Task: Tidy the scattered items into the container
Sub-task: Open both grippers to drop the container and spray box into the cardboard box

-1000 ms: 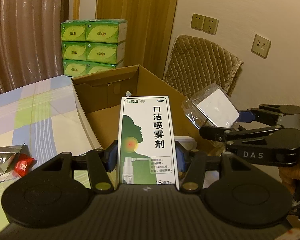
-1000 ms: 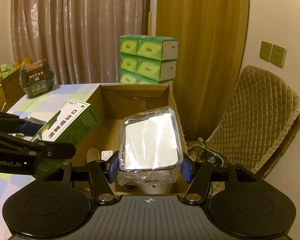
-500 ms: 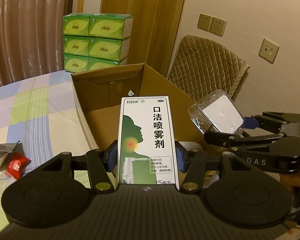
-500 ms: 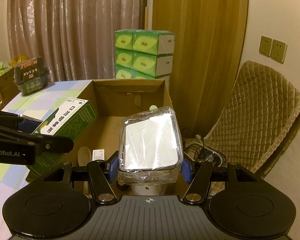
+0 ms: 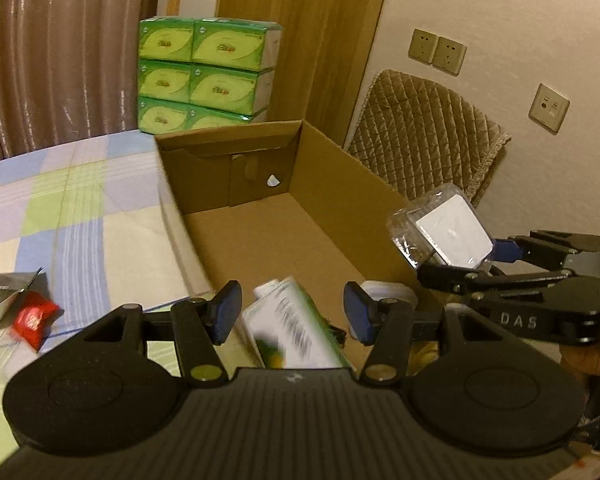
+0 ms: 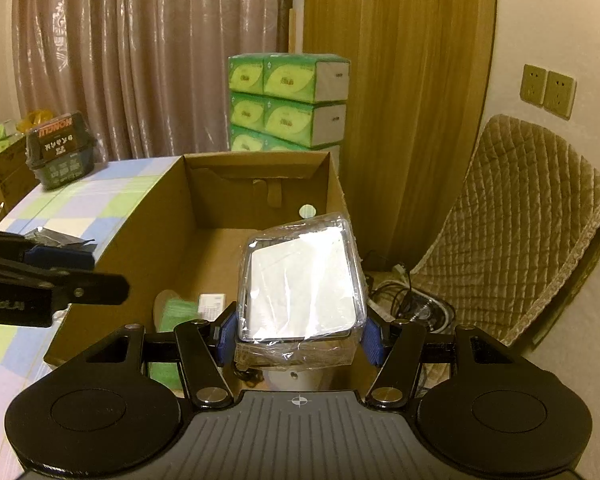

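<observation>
An open cardboard box (image 5: 339, 184) (image 6: 148, 248) stands on the table edge. My left gripper (image 5: 292, 312) is open above the box's near end. The green and white spray box (image 5: 296, 332) is blurred and tilted below the open jaws, apart from both pads; it shows as a green blur (image 6: 176, 312) in the right wrist view. My right gripper (image 6: 300, 332) is shut on a clear plastic-wrapped white packet (image 6: 303, 280) (image 5: 447, 232) over the box's right wall. Small white items (image 6: 212, 306) lie on the box floor.
A checked tablecloth (image 5: 60, 216) covers the table, with a silver pouch (image 5: 0, 292) and red wrapper (image 5: 34, 316) at left. Green tissue packs (image 5: 204, 68) are stacked behind the box. A dark basket (image 6: 60, 156) sits far left. A quilted chair (image 6: 511, 224) stands right, with cables on the floor.
My left gripper has opened and let go of the spray box, which has dropped and tilted into the cardboard box. My right gripper still holds the wrapped packet.
</observation>
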Demonstrator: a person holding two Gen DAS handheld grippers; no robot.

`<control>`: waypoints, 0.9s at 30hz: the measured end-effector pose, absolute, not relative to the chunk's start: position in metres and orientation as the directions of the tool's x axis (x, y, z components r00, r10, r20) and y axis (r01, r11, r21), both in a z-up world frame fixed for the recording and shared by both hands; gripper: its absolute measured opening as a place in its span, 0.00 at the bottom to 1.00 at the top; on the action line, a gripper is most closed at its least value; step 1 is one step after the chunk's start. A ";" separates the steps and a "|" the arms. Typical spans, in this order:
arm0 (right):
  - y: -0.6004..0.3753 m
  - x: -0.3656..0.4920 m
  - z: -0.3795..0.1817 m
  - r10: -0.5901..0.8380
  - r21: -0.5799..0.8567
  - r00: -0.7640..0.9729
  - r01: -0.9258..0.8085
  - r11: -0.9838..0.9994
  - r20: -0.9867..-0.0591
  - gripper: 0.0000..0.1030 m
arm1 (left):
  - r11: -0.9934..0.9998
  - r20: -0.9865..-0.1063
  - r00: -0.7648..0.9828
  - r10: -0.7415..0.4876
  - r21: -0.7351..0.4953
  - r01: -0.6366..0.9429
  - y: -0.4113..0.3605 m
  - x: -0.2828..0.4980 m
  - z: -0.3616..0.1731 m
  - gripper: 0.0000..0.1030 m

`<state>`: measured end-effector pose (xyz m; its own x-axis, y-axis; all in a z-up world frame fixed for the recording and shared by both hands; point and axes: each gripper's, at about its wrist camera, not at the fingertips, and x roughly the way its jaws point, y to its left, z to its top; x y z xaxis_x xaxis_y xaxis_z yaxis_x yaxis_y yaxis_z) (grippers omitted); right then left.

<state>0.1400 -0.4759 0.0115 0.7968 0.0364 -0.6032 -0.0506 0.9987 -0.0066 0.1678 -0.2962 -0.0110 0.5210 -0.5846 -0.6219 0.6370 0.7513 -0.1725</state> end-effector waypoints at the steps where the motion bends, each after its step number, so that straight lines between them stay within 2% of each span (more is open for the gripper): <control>1: -0.475 0.140 0.011 0.039 -0.004 0.796 -0.052 0.999 -0.604 0.55 | 0.755 -0.622 0.524 -0.582 -0.172 0.633 -0.293 0.167 -0.011 0.50; 14: -0.460 0.147 0.013 0.087 0.013 0.792 -0.099 0.995 -0.604 0.55 | 0.781 -0.611 0.558 -0.561 -0.167 0.602 -0.267 0.158 -0.004 0.53; 16: -0.458 0.150 0.011 0.110 0.028 0.782 -0.118 0.993 -0.614 0.62 | 0.781 -0.611 0.558 -0.561 -0.170 0.600 -0.265 0.157 -0.004 0.54; 17: -0.458 0.149 0.010 0.106 0.025 0.784 -0.115 0.993 -0.612 0.71 | 0.782 -0.612 0.558 -0.561 -0.170 0.600 -0.264 0.157 -0.005 0.54; 18: -0.457 0.149 0.010 0.104 0.027 0.788 -0.111 0.993 -0.607 0.73 | 0.783 -0.612 0.559 -0.560 -0.170 0.598 -0.263 0.156 -0.005 0.55; 27: -0.462 0.133 0.009 0.096 0.048 0.786 -0.084 0.995 -0.611 0.73 | 0.792 -0.618 0.558 -0.553 -0.183 0.583 -0.248 0.151 -0.009 0.58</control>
